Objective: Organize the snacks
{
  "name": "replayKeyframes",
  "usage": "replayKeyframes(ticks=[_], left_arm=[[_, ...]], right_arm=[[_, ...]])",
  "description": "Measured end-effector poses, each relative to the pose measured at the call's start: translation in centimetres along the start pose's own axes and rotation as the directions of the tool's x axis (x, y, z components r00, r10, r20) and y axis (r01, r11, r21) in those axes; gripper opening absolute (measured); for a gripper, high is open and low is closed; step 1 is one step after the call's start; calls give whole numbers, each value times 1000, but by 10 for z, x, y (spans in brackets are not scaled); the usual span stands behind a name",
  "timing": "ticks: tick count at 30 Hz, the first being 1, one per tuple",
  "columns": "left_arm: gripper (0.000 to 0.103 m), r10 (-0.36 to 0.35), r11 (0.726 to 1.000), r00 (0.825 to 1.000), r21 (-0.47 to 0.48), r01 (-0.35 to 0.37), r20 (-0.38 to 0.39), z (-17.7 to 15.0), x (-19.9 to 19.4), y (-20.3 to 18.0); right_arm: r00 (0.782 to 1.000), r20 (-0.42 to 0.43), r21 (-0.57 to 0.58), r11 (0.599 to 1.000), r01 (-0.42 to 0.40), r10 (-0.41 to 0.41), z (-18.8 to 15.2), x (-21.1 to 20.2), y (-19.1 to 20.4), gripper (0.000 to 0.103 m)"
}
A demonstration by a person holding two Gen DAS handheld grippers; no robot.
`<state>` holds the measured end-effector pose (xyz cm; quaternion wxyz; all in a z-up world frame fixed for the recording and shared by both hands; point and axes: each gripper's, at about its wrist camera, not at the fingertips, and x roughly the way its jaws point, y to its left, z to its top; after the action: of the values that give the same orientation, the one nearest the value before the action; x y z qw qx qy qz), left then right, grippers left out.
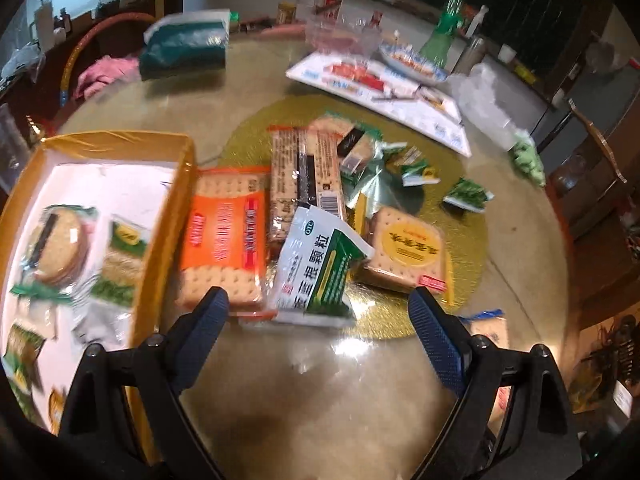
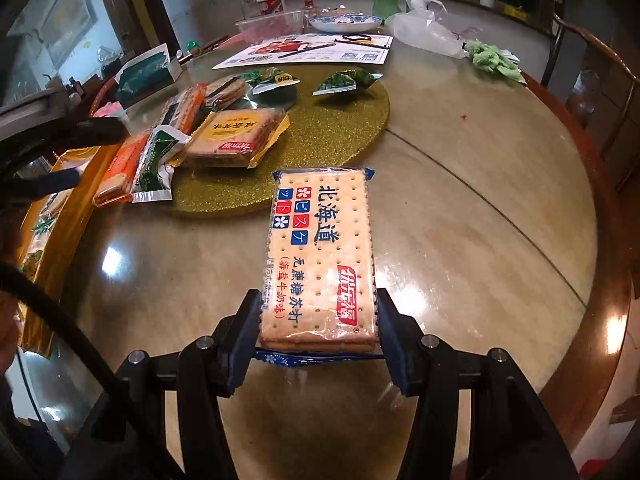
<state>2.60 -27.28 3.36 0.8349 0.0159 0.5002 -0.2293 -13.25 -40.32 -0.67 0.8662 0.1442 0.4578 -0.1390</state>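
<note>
My right gripper [image 2: 318, 322] is shut on a blue-trimmed cracker pack [image 2: 320, 256], gripping its near end just above the table. My left gripper [image 1: 318, 308] is open and empty, hovering just in front of a white and green sachet [image 1: 320, 264]. Beside the sachet lie an orange cracker pack [image 1: 224, 240], a brown biscuit pack [image 1: 304, 176] and a yellow-label cracker pack [image 1: 408, 252], all on a gold glitter mat [image 1: 460, 200]. A gold-rimmed box [image 1: 176, 200] at the left holds several small snack packets [image 1: 60, 248]. The pile also shows in the right wrist view [image 2: 236, 132].
Small green wrapped sweets [image 1: 468, 196] lie on the mat's far side. Farther back are a printed leaflet [image 2: 312, 50], a blue-patterned dish [image 2: 346, 22], a clear plastic tub [image 2: 272, 24], a white plastic bag [image 2: 428, 28], a green cloth [image 2: 494, 60] and a teal packet [image 1: 184, 46]. A wooden chair [image 2: 592, 80] stands at the right.
</note>
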Motion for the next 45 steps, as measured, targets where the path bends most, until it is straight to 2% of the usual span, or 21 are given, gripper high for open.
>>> replayKeyframes(ticks=[2, 4, 5, 6, 7, 10, 14, 17, 20, 21, 22, 24, 26, 29, 31, 33, 35, 37, 40, 42, 45], left_arm=[[83, 23, 1000, 1000, 20, -23, -6, 0, 13, -5], [55, 69, 995, 997, 68, -67, -33, -4, 27, -11], [36, 93, 993, 994, 84, -88, -54, -5, 31, -13], [33, 100, 991, 994, 90, -95, -48, -8, 30, -14], [22, 87, 992, 996, 92, -83, -36, -10, 25, -14], [7, 36, 993, 996, 116, -26, -81, -28, 8, -13], [5, -6, 991, 993, 130, 22, -122, -75, -17, 2], [5, -34, 991, 985, 122, 55, -168, -110, -24, 13], [13, -50, 989, 992, 131, 65, -119, -116, -38, 15], [34, -43, 987, 994, 148, 58, -100, -111, -42, 12], [62, -23, 987, 997, 157, 35, -80, -103, -45, 8], [86, -9, 985, 1000, 172, 9, -1, -84, -48, -1], [87, 17, 974, 999, 226, -27, 47, -65, -39, -17], [85, 52, 948, 998, 317, -41, -25, -37, 4, -37], [75, 70, 946, 995, 322, -44, -68, -31, 25, -40], [71, 62, 953, 991, 301, -24, -116, -36, 31, -36], [71, -49, 949, 987, 303, 93, -150, -50, 19, -36], [71, -167, 927, 960, 296, 230, -224, -62, 8, -37], [72, -132, 940, 975, 289, 181, -181, -64, -6, -35], [73, -144, 934, 980, 307, 180, -136, -55, -15, -34], [75, -130, 963, 987, 226, 149, -96, -27, -10, -25]], right_arm=[[1000, 4, -1, 1000, -5, 5, 0, 0, 1, 55], [1000, 6, -5, 1000, -2, 2, -1, 0, 2, 55], [1000, 7, -4, 1000, -4, 4, -1, 0, 1, 55], [1000, 6, -3, 1000, -7, 7, -2, 0, 0, 55], [1000, 5, -4, 1000, -9, 9, -2, -1, 0, 55], [1000, 5, -12, 1000, -12, 12, -3, -2, 0, 55], [999, -5, -31, 999, -32, 32, -8, -5, 3, 55], [999, -9, -68, 997, -48, 48, -15, -8, 9, 55], [997, -15, -104, 991, -81, 80, -15, -8, 14, 58], [996, -16, -98, 991, -86, 85, -13, -7, 13, 58], [996, -16, -90, 992, -89, 88, -10, -6, 11, 61], [996, -8, -73, 993, -89, 89, -3, -4, 9, 64], [997, -3, -70, 994, -82, 82, 4, -1, 10, 66], [999, -14, -84, 995, -47, 46, 8, 5, 15, 67], [999, -22, -104, 994, -30, 28, 8, 9, 19, 67], [1000, -25, -110, 994, -22, 20, 5, 8, 17, 67], [999, -25, -105, 994, -24, 21, 2, 5, 12, 67], [1000, -10, -98, 995, -21, 20, -2, 2, 6, 67], [1000, -6, -83, 997, -7, 6, -2, 1, -3, 67], [1000, -6, -69, 998, -15, 15, -1, 0, -5, 67], [1000, 0, -67, 998, -13, 13, -2, 0, -4, 67]])
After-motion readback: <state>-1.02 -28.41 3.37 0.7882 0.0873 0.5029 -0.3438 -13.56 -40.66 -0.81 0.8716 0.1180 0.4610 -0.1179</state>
